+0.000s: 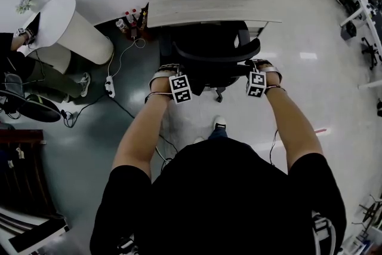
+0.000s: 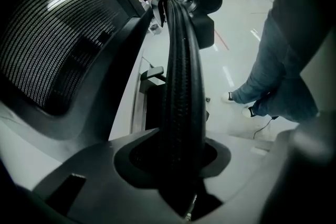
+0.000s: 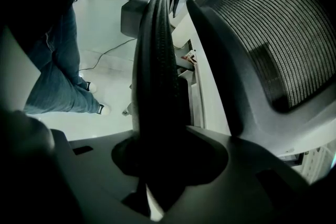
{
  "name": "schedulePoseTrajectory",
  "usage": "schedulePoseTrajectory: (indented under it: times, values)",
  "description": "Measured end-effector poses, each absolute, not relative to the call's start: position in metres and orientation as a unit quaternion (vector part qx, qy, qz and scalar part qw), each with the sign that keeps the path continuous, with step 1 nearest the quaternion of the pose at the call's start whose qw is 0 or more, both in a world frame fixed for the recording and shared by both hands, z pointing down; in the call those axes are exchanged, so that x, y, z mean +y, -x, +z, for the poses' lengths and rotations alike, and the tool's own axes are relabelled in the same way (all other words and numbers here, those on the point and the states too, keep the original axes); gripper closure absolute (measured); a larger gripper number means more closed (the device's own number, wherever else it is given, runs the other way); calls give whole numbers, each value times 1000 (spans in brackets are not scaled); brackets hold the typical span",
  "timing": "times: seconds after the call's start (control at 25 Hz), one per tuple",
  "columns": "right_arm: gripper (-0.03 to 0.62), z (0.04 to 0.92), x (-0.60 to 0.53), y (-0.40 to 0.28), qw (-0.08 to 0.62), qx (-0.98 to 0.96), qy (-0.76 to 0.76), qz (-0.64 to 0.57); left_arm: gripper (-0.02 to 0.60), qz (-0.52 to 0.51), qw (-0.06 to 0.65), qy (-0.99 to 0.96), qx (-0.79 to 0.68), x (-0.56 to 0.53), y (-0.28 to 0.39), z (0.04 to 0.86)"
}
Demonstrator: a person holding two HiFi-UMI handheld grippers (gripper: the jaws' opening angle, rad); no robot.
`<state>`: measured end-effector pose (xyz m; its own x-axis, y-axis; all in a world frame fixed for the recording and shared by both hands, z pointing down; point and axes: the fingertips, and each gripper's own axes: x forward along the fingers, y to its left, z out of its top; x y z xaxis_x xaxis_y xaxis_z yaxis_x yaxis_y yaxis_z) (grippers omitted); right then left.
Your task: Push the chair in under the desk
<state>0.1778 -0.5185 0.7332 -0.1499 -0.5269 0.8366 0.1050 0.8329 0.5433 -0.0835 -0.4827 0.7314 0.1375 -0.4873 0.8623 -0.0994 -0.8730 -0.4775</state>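
At table [image 1: 179,14] front, holds chair [image 1: 209,48] nosed up to table edge, left gripper [image 1: 168,70] and right gripper [image 1: 263,65] jaws part-closed tight on its black side bars [image 2: 181,86]; risks chair swivelling and jamming against edge from uneven push.

Black mesh chair [image 1: 216,58], partly under desk [image 1: 203,9]

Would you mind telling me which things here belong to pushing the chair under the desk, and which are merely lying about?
Job in hand:
chair
desk
left gripper, clamped on the left armrest
right gripper, clamped on the right armrest

Lying about:
power strip
bottles
white round table
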Motion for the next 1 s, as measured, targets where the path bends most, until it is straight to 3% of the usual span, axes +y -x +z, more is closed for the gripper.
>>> schedulePoseTrajectory:
  times: [1.0]
  values:
    - [464,734,-521,-171,634,-713,-161,-252,437,-624,168,737,198,-491,92,731]
